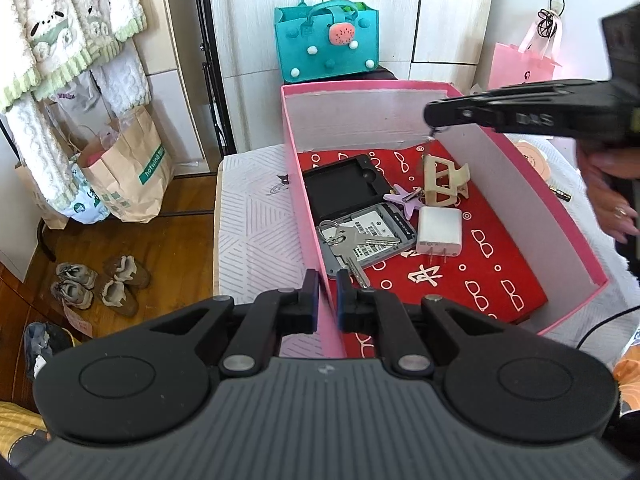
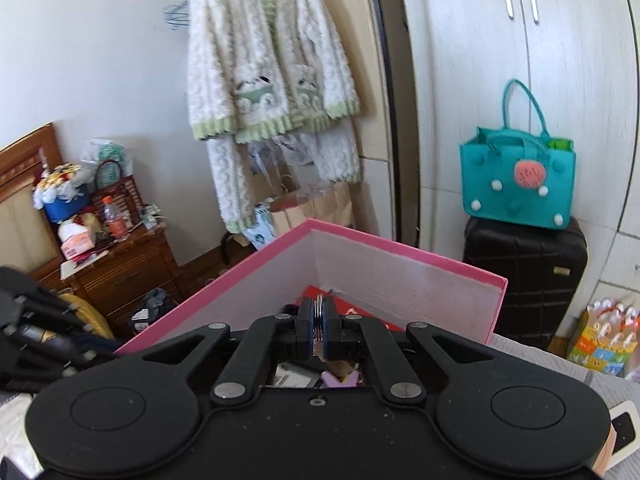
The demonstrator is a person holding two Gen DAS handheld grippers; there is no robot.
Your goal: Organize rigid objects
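Note:
An open pink box [image 1: 310, 216] with a red patterned cloth on its bottom stands on the bed. Inside lie a black case [image 1: 340, 186], a grey device [image 1: 376, 236] with keys [image 1: 352, 246] on it, a white charger [image 1: 438, 232], a beige hair claw [image 1: 444, 180] and a purple star clip [image 1: 404, 200]. My left gripper [image 1: 326, 302] is shut on the box's near left wall. My right gripper [image 1: 433, 120] [image 2: 319, 322] hovers over the box's far end, shut on a small silver metal ring piece [image 2: 319, 314], which pokes out under its tip [image 1: 433, 133].
A teal felt bag [image 1: 326, 36] sits on a black suitcase [image 2: 524, 276] behind the box. A pink gift bag [image 1: 520, 64] is at the back right. Paper bags [image 1: 128, 168] and shoes [image 1: 100, 284] are on the wood floor at left. A hand [image 1: 608, 196] holds the right gripper.

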